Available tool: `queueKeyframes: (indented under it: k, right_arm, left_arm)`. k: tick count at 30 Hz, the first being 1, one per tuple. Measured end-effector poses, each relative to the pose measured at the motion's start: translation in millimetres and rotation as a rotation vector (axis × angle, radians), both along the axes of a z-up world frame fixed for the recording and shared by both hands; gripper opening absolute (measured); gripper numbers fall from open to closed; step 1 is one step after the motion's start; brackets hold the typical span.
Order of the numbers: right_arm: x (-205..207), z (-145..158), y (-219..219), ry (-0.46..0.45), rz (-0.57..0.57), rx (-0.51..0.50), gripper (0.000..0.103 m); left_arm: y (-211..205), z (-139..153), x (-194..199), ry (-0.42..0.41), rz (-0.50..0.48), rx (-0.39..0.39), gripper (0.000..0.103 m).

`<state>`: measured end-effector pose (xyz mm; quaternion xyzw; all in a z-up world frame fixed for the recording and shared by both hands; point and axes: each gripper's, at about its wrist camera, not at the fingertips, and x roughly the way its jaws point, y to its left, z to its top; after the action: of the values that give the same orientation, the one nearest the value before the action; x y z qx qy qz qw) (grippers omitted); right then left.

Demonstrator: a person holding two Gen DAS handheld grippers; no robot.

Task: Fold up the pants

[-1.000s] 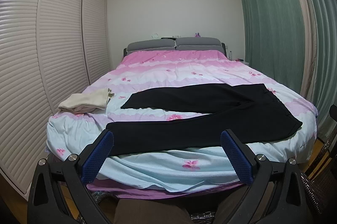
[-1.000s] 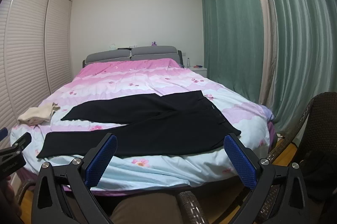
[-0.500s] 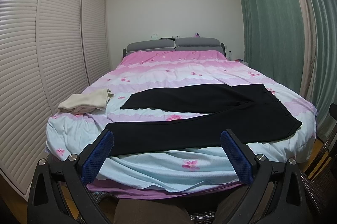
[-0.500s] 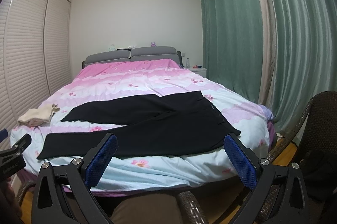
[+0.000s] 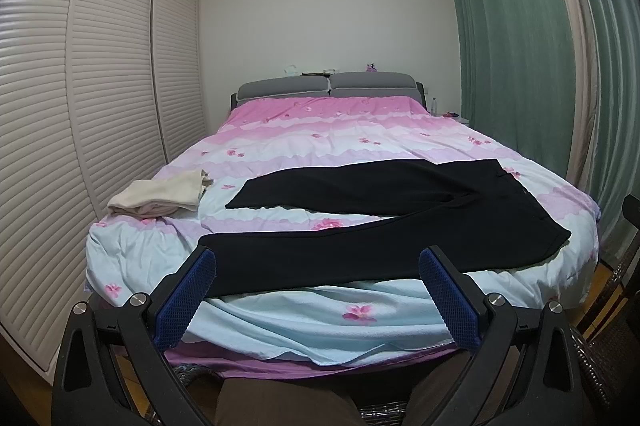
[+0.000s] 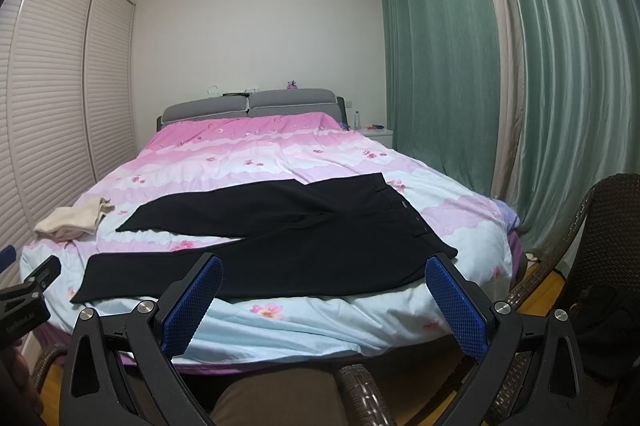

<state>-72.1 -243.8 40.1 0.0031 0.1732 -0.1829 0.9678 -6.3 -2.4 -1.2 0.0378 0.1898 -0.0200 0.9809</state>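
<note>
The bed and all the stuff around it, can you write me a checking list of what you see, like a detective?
Surface: bed with a pink and pale blue flowered duvet, a little wrinkled at the near edge.
Job's things: black pants spread flat across the near end, legs apart, waistband towards the curtains; no fold made yet.
Clutter: folded beige garment on the duvet beside the leg ends, apart from the pants.
Grippers: left gripper and right gripper both open, empty, short of the bed.
Cables: nothing seen.
Surroundings: green curtains, white louvred wardrobe doors, grey headboard, wicker chair, nightstand with a small bottle.
</note>
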Motion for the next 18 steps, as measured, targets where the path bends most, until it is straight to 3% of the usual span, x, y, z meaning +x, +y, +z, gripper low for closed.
queueKeyframes:
  k: [18]
  right_arm:
    - [-0.4, 0.9, 0.7, -0.001, -0.001, 0.002, 0.103]
  left_arm:
    - [-2.4, 1.3, 0.4, 0.001, -0.002, 0.001, 0.103]
